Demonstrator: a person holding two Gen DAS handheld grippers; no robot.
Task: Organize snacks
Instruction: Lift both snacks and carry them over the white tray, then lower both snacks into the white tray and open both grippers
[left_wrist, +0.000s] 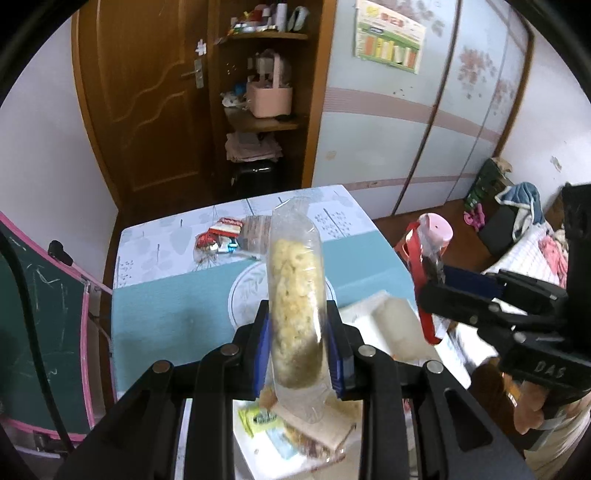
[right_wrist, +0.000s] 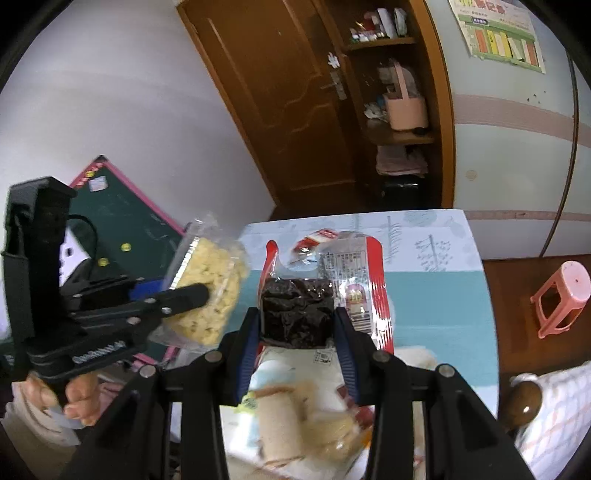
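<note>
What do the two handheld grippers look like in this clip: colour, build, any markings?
Both are black plastic. The left gripper and right gripper have jaws lined with ribbed blue pads, on linkage arms joined by round silver pins. Each body carries white embossed lettering, too blurred to read whole. A hand grips each black handle.

place: home bedroom | cues: sliding wardrobe, wooden door, bed, cluttered shelves
</note>
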